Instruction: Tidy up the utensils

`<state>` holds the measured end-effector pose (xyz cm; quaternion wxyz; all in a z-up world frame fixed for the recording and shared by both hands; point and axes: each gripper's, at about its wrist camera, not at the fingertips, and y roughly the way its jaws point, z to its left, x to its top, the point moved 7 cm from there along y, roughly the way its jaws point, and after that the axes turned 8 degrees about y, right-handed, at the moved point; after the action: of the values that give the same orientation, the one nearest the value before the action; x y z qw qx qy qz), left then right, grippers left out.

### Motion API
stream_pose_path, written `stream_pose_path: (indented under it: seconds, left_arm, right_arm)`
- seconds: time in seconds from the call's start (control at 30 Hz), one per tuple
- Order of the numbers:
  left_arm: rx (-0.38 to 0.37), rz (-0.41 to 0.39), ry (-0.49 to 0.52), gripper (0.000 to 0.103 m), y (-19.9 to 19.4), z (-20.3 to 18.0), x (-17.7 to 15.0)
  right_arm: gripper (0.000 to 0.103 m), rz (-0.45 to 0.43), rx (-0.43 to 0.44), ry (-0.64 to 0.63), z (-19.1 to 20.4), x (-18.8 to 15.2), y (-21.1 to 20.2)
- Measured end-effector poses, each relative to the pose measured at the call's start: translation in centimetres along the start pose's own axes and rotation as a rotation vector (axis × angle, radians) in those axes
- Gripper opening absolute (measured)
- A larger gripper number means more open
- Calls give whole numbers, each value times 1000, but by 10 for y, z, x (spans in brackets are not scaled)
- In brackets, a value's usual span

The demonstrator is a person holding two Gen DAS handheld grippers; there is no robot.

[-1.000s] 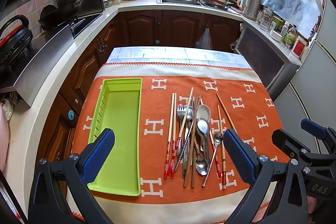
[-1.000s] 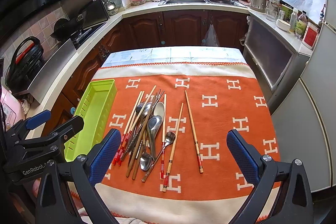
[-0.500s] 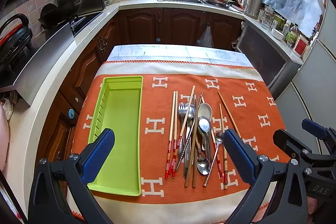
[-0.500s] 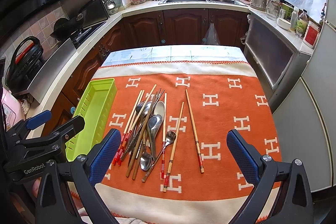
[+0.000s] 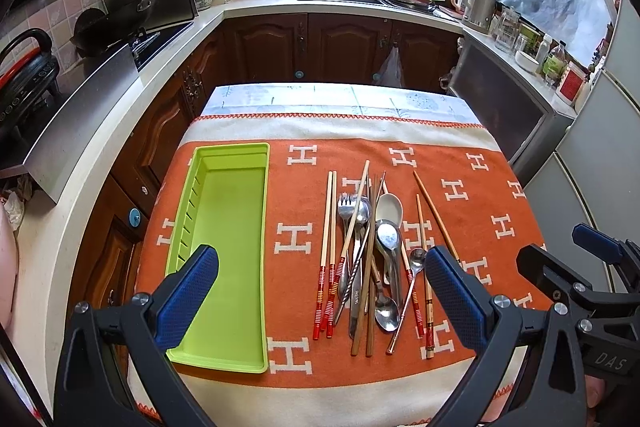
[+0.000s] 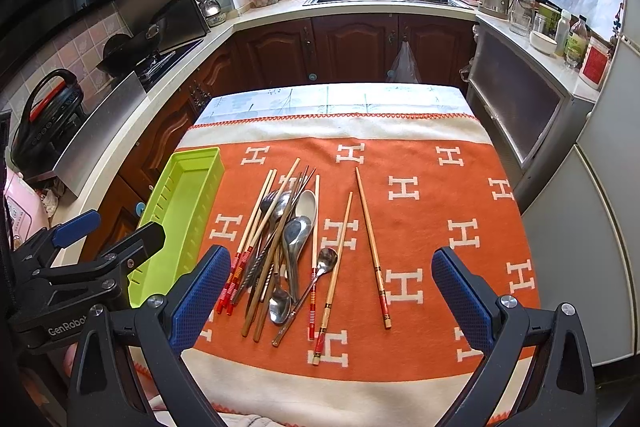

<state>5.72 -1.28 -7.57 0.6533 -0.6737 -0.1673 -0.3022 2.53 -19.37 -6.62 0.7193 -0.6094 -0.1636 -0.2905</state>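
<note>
Two tools hover low at the near edge of the counter, both with fingers spread wide apart and holding nothing: the left tool (image 5: 320, 295) and the right tool (image 6: 328, 293). On the orange blanket (image 5: 472, 163) lies a loose pile of utensils (image 5: 368, 251), chopsticks, metal spoons, a white spoon and a fork crossing one another. One chopstick (image 6: 372, 251) lies apart to the right. Left of the pile sits an empty green tray (image 5: 228, 243), lengthwise.
</note>
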Motion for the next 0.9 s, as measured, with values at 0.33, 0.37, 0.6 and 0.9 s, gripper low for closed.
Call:
stream_pose_path:
  seconds: [0.33,0.37,0.6,0.9]
  left_arm:
    - [2,7,-1,102,2,-2,-4]
    - [2,8,-1,102,3,-2,-4]
    - [2,18,-2,102,5,-2,-5]
    - [-3,47,-1,102,13,-3,-4]
  right_arm:
    - [102,4,-1,-2,6,-6,5]
    - [102,4,0,-2,5,-4,4]
    - [102,8,2,-1,6,-6,7]
    - [102,22,4,8,10,-14,13]
